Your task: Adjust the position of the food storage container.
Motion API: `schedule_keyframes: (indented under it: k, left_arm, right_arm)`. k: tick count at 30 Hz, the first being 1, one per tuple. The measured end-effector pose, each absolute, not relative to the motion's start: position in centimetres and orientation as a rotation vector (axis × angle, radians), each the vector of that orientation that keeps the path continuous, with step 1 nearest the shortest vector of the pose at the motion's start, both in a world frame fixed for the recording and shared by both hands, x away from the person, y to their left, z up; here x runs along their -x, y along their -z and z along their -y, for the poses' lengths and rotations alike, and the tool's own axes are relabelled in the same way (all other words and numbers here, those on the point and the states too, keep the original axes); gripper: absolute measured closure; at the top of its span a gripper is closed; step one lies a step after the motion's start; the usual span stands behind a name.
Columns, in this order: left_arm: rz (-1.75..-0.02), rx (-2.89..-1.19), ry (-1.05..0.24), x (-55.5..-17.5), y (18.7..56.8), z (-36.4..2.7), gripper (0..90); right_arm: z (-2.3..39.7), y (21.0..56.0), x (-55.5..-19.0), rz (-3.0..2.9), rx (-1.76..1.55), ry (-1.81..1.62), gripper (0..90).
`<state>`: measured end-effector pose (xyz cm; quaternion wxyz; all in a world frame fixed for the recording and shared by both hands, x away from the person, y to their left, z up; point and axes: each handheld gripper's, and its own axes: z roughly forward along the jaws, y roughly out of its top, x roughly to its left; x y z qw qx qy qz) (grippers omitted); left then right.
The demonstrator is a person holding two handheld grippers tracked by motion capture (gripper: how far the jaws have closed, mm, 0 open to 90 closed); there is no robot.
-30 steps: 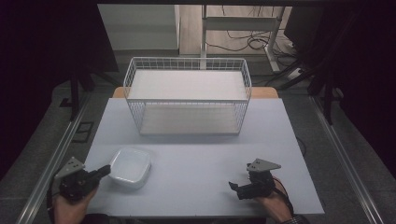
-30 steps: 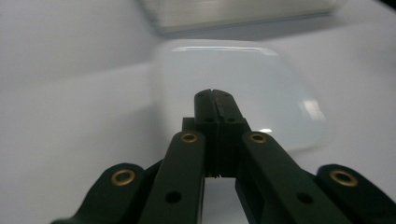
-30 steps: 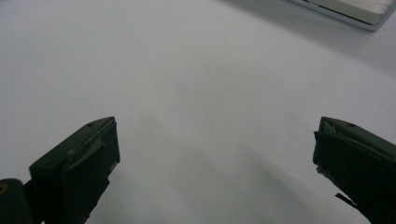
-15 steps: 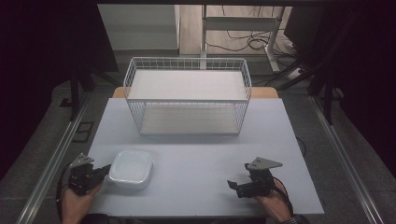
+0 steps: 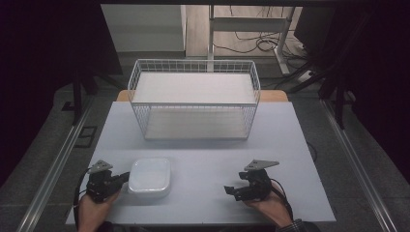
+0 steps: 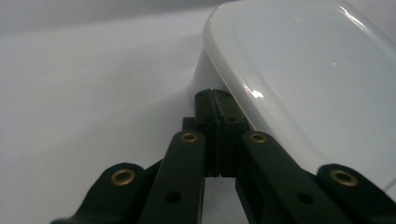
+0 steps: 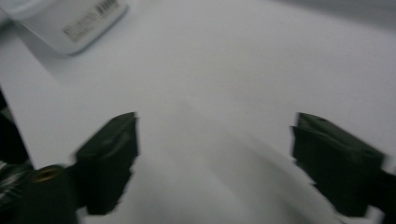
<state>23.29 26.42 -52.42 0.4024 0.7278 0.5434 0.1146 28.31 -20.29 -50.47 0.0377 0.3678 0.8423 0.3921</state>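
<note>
The white lidded container (image 5: 150, 176) lies on the near-left surface (image 5: 208, 140), long axis running away from the person, touching the left gripper (image 5: 122, 177) whose clenched fingers press its left edge, while the right gripper (image 5: 231, 190), its spread fingers just closing on nothing, sits well apart.

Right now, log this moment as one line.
left gripper: shut, tips against white lidded container | right gripper: open, nothing between jaws, just been closing | wire basket: behind, on table

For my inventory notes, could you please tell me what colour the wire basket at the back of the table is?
The rectangular wire basket is white, clearest in the high view.
</note>
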Motion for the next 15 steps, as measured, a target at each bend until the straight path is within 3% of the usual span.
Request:
schedule_keyframes:
  k: [4, 10, 12, 13, 14, 15]
  left_arm:
    - [-1.352, -1.843, -0.260, -23.5, 52.4, -25.3, 89.8]
    - [-1.305, -1.872, -0.214, -23.8, 52.4, -23.4, 89.9]
    - [-1.299, -1.876, -0.210, -23.8, 52.4, -23.2, 89.8]
    - [-1.287, -1.883, -0.196, -24.0, 52.5, -22.6, 89.9]
    - [-1.287, -1.883, -0.196, -24.0, 52.5, -22.6, 89.8]
    - [-1.276, -1.887, -0.182, -24.1, 52.5, -22.0, 89.9]
  right_arm:
    - [19.8, 50.1, -28.8, -2.607, -1.128, -1.210, 42.5]
    - [17.9, 49.8, -29.2, -2.658, -1.072, -1.238, 66.2]
    - [17.5, 49.8, -29.2, -2.662, -1.056, -1.235, 69.5]
    - [16.9, 49.6, -29.3, -2.661, -1.026, -1.226, 78.0]
    - [16.9, 49.6, -29.3, -2.661, -1.026, -1.226, 78.0]
    - [16.2, 49.4, -29.4, -2.662, -0.980, -1.239, 86.1]
